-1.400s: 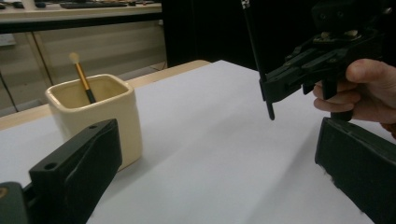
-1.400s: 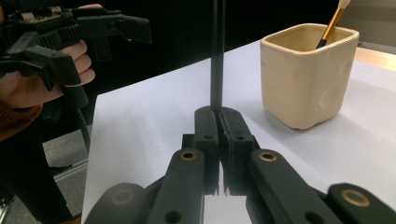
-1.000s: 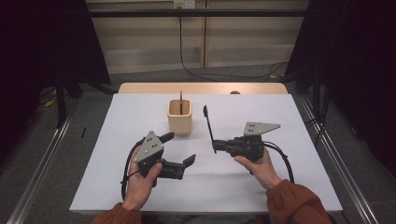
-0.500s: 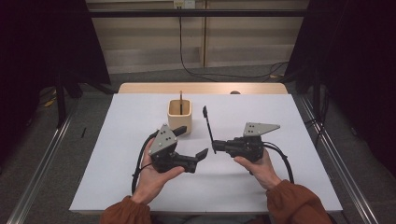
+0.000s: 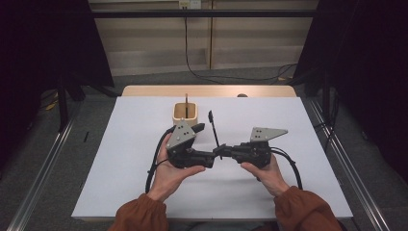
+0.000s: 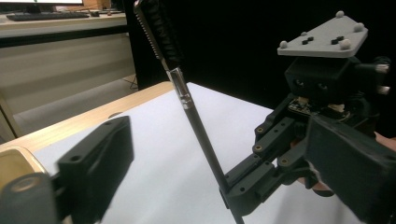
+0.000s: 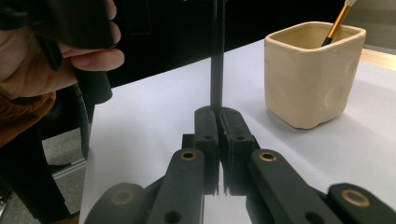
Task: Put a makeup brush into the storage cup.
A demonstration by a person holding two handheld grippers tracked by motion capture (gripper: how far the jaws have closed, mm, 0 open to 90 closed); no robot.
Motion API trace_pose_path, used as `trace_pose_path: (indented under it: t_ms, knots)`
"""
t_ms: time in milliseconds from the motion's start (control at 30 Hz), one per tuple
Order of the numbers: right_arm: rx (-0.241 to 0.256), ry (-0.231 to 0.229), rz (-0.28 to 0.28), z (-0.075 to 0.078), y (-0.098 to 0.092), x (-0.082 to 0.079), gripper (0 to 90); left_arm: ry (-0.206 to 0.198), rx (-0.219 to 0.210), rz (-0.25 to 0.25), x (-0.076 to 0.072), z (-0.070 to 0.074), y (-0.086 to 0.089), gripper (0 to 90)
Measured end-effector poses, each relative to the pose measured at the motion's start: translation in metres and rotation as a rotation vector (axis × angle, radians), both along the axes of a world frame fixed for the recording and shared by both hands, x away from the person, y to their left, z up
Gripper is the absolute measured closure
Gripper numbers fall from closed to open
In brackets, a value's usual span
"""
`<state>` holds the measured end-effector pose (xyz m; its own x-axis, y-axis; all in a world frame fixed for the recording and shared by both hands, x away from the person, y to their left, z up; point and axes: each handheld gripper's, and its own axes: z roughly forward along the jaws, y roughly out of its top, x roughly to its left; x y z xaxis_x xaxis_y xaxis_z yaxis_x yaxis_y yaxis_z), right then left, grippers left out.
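**Mid-handoff with the black brush, cup waiting behind**

So we've got the right gripper [image 5: 222,151] clamped tight on the lower end of a thin black brush [image 5: 212,126] — in the right gripper view its jaws are pressed together with the stem rising straight up between them. The brush stands nearly upright above the white table cover [image 5: 120,144], its ridged dark grip end at the top, just beside the cream ceramic cup [image 5: 185,115] but not in it. That cup already has one gold-handled brush [image 7: 337,22] leaning inside.

The left gripper [image 5: 204,144] is right up against the right one, jaws spread wide. In the left gripper view the stem [image 6: 196,121] runs up between its two jaws, touching neither as far as we can tell — so it's released, holding nothing.

Our read: this is a handover or regrip, with the left about to take the brush. The next move would call for closing the left jaws on the stem above the right's hold, and only then letting the right go. The stem is thin and slick-looking, so it could twist or slip if the squeeze lands off-centre. After that it's a short lift to the cup.
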<state>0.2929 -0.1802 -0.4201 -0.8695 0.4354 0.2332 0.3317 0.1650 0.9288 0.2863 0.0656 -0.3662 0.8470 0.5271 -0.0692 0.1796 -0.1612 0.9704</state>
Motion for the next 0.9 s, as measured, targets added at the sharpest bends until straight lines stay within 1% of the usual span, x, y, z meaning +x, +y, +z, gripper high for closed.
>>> trace_pose_path:
  t_ms: [33,100,167,200,233,333,400,433,467,500,567,600,667,733,767,867,900]
  knots:
    - [0.0,0.001,0.0,0.0,0.0,0.0,86.9,0.002,-0.003,0.009,0.001,0.0,0.0,11.1]
    - [0.0,0.002,0.002,0.0,0.0,0.0,86.9,0.003,-0.004,0.011,0.004,-0.001,0.0,15.3]
    - [-0.001,0.001,0.003,0.0,0.0,0.0,86.9,0.002,-0.009,0.025,0.006,0.0,0.0,18.0]
    - [-0.002,0.001,0.002,0.0,0.0,0.0,86.9,0.002,-0.003,0.026,0.008,0.002,-0.001,20.0]
    - [-0.004,-0.001,0.002,0.0,0.0,0.0,86.9,0.004,-0.008,0.022,0.009,0.002,-0.001,20.6]
    - [-0.004,-0.004,0.0,-0.001,0.0,-0.001,86.9,0.009,-0.009,0.027,0.01,0.005,-0.003,27.3]
    - [0.0,-0.004,0.001,0.0,0.0,-0.001,86.9,0.019,-0.02,0.028,0.012,0.006,-0.004,31.6]
    - [-0.001,-0.005,-0.001,0.0,0.0,-0.001,86.9,0.021,-0.014,0.029,0.012,0.006,-0.005,36.8]
    - [0.001,-0.005,-0.003,0.0,0.0,-0.001,86.9,0.024,-0.015,0.037,0.013,0.006,-0.006,42.0]
    - [0.003,-0.004,-0.003,-0.001,0.0,-0.001,86.9,0.027,-0.02,0.042,0.014,0.006,-0.006,42.5]
    - [0.002,-0.005,-0.007,0.0,-0.001,-0.001,86.9,0.033,-0.012,0.037,0.014,0.004,-0.008,47.9]
    - [0.002,-0.005,-0.007,0.0,-0.001,-0.001,86.9,0.032,-0.017,0.034,0.015,0.004,-0.008,48.6]
    - [0.0,-0.006,-0.008,0.0,-0.001,-0.001,86.9,0.047,-0.022,0.031,0.015,0.003,-0.009,52.9]
    - [0.0,-0.006,-0.011,0.0,-0.001,-0.001,86.9,0.049,-0.024,0.04,0.015,0.003,-0.009,56.2]
    - [-0.005,-0.008,-0.019,0.0,-0.002,-0.001,86.9,0.056,-0.033,0.037,0.015,0.003,-0.009,57.5]
    - [0.003,-0.005,-0.027,0.0,-0.003,0.0,86.9,0.059,-0.032,0.062,0.015,0.003,-0.008,60.4]
    - [0.003,-0.004,-0.029,0.0,-0.004,0.0,86.9,0.06,-0.035,0.06,0.016,0.003,-0.008,61.1]
